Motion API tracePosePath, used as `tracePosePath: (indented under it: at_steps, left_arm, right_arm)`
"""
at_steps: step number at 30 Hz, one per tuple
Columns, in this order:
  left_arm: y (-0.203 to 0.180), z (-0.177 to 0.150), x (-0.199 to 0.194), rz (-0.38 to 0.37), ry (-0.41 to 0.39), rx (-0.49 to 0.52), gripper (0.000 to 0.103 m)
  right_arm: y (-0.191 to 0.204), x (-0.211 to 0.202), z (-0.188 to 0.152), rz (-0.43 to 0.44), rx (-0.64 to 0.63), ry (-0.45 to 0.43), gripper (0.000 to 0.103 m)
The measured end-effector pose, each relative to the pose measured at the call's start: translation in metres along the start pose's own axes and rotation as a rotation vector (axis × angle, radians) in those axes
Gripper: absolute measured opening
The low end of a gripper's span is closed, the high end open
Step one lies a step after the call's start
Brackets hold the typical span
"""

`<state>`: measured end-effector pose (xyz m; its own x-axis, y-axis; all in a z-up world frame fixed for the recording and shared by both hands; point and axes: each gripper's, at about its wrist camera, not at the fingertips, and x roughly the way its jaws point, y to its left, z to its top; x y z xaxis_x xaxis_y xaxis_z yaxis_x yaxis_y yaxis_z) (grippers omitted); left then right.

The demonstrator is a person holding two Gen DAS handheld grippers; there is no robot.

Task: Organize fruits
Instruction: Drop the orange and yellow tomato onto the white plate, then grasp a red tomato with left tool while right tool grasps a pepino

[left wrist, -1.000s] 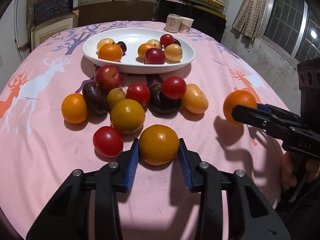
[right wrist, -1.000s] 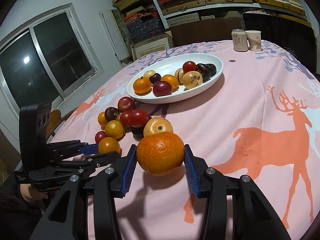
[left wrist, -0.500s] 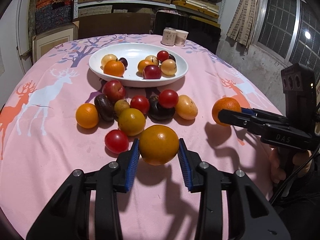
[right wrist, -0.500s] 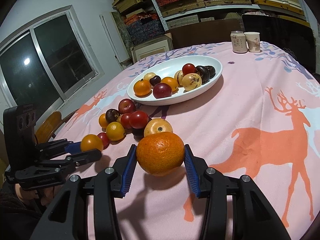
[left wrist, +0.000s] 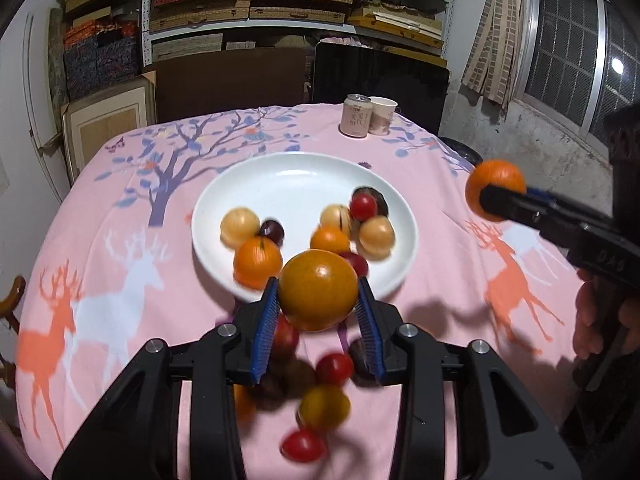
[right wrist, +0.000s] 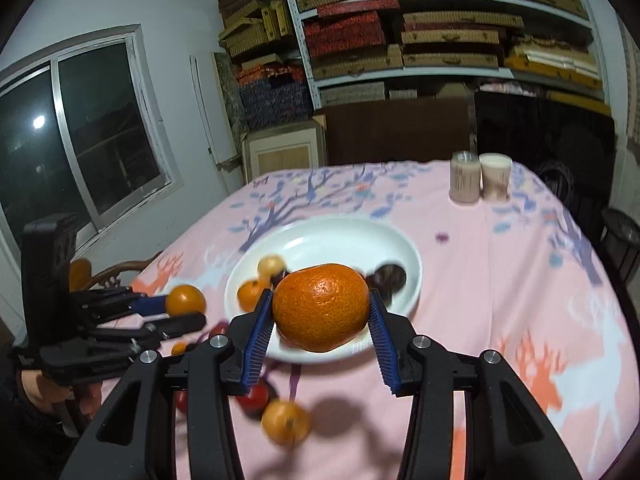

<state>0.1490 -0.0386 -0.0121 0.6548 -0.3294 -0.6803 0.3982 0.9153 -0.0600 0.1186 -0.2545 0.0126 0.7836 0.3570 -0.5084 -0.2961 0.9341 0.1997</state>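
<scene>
My left gripper [left wrist: 318, 304] is shut on a smooth yellow-orange fruit [left wrist: 318, 294] and holds it in the air just short of the near rim of the white plate [left wrist: 296, 184]. My right gripper [right wrist: 320, 314] is shut on a dimpled tangerine [right wrist: 320, 306], held above the near side of the plate [right wrist: 344, 236]. The plate holds several small fruits. Several loose fruits [left wrist: 324, 404] lie on the pink cloth below my left gripper. The right gripper with its tangerine [left wrist: 495, 190] shows at the right of the left wrist view; the left gripper [right wrist: 186, 310] shows at the left of the right wrist view.
A can [left wrist: 356, 120] and a paper cup [left wrist: 382, 115] stand at the table's far edge. A dark chair and shelves with boxes stand behind the table. A wooden chair back [right wrist: 116, 276] is at the table's left side. Windows are on both sides.
Both grippers have risen and moved forward toward the plate, each carrying its fruit. The loose fruits now lie below and behind the left gripper's fingers.
</scene>
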Motion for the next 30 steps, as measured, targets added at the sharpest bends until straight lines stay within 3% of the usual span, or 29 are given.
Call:
tracePosePath:
  at_steps: [4, 10, 12, 13, 14, 16, 22, 24, 26, 30]
  left_arm:
    - [0.003, 0.026, 0.033, 0.005, 0.030, -0.001, 0.037]
    - [0.010, 0.039, 0.082, 0.001, 0.090, -0.012, 0.038]
    - [0.015, 0.040, 0.093, 0.008, 0.109, -0.027, 0.046]
    - [0.016, 0.039, 0.095, 0.014, 0.110, -0.033, 0.059]
    - [0.018, 0.039, 0.093, 0.019, 0.102, -0.037, 0.065]
    - [0.020, 0.037, 0.084, 0.022, 0.079, -0.040, 0.069]
    - [0.025, 0.018, 0.040, 0.002, 0.045, -0.064, 0.070]
    - [0.019, -0.002, 0.020, -0.002, 0.040, -0.029, 0.074]
    - [0.015, -0.023, 0.002, 0.001, 0.031, 0.001, 0.085]
    - [0.007, -0.071, -0.020, 0.014, 0.060, 0.045, 0.086]
  right_arm:
    - [-0.004, 0.039, 0.027, -0.018, -0.004, 0.016, 0.047]
    - [-0.011, 0.096, 0.038, -0.038, 0.005, 0.074, 0.047]
    - [-0.013, 0.111, 0.037, -0.019, 0.015, 0.109, 0.048]
    - [-0.013, 0.117, 0.036, -0.021, 0.015, 0.116, 0.054]
    - [-0.012, 0.116, 0.035, -0.028, 0.012, 0.107, 0.057]
    - [-0.010, 0.111, 0.033, -0.021, 0.010, 0.095, 0.058]
    - [-0.008, 0.070, 0.015, -0.002, 0.026, 0.073, 0.059]
    - [-0.009, 0.048, -0.002, 0.014, 0.038, 0.074, 0.060]
    - [-0.010, 0.033, -0.019, 0.025, 0.056, 0.077, 0.063]
    - [-0.011, 0.015, -0.058, 0.015, 0.076, 0.089, 0.063]
